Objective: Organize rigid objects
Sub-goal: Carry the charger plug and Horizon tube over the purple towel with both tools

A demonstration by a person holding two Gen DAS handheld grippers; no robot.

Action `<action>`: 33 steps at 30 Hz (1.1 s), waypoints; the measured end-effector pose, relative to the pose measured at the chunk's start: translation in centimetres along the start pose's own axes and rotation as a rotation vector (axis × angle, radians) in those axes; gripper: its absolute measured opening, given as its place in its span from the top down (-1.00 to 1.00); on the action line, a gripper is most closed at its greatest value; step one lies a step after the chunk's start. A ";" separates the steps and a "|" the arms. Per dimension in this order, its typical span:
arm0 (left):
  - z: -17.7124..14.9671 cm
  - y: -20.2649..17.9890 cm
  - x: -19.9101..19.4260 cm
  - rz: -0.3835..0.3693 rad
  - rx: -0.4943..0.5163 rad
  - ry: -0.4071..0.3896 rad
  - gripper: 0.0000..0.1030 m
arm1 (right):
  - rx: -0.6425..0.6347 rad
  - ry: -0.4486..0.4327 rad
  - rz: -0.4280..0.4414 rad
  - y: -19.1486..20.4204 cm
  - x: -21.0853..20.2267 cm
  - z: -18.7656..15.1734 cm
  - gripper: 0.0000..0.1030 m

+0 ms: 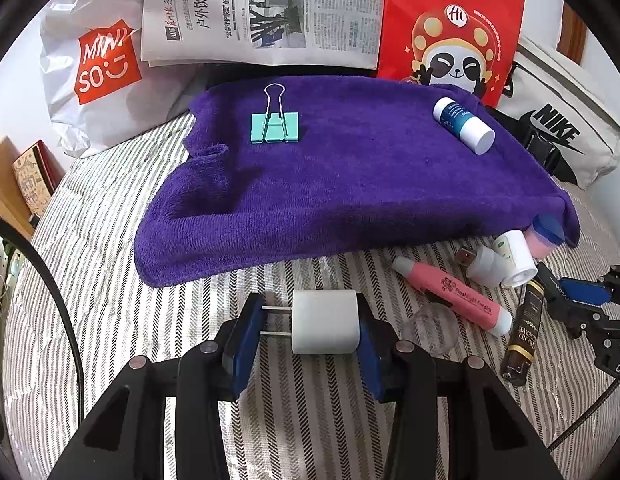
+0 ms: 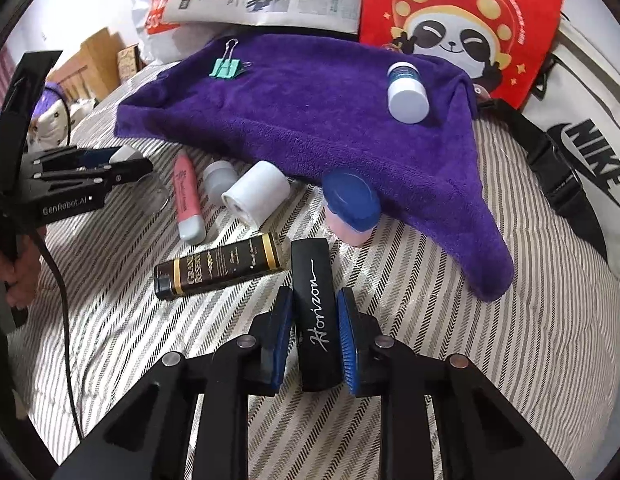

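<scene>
The left gripper (image 1: 306,322) is squeezed on a white plug (image 1: 325,322), just above the striped bed (image 1: 110,280). A green clip (image 1: 275,128) and a small bottle (image 1: 463,126) lie on the purple towel (image 1: 350,184). The right gripper (image 2: 315,330) is clamped on a black Horizon case (image 2: 316,312).

Purple terry towel (image 1: 350,184) is covering part of the pink container with a blue oval lid (image 2: 352,204), so its body is mostly hidden. Folded newspaper (image 1: 262,8), red panda-print paper bag (image 1: 450,28) and white canvas Nike bag (image 2: 582,152) are getting cut off by the picture edges. Small clear-capped white bottle (image 2: 219,178) is sitting partly behind the white cylindrical bottle (image 2: 256,194), label too small to read.
</scene>
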State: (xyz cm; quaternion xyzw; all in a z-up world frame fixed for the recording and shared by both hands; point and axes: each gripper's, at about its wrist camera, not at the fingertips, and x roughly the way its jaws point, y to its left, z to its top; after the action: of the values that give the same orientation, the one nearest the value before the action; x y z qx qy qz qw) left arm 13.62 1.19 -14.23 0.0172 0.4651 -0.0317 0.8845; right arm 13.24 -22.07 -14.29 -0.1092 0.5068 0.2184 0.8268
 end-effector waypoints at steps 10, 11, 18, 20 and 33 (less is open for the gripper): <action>-0.2 1.5 -1.4 -0.059 -0.064 0.031 0.20 | 0.047 -0.023 0.027 -0.5 -3.1 -0.5 0.57; -0.2 1.6 -1.6 -0.064 -0.070 0.030 0.20 | 0.052 -0.026 0.022 -0.5 -3.3 -0.5 0.57; 0.4 2.6 -3.1 -0.069 -0.084 0.009 0.20 | 0.086 -0.032 -0.005 -0.7 -4.7 0.6 0.57; 0.6 2.9 -3.3 -0.074 -0.088 0.005 0.20 | 0.096 -0.039 -0.010 -0.8 -4.8 0.9 0.57; 4.1 4.5 -3.9 -0.105 -0.097 -0.032 0.20 | 0.147 -0.092 -0.030 -2.9 -5.6 5.0 0.57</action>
State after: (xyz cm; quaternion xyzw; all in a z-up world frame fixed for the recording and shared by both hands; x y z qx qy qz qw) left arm 15.12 5.57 -8.73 -0.0508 0.4521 -0.0557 0.8888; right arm 16.42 -24.00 -7.16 -0.0455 0.4814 0.1730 0.8581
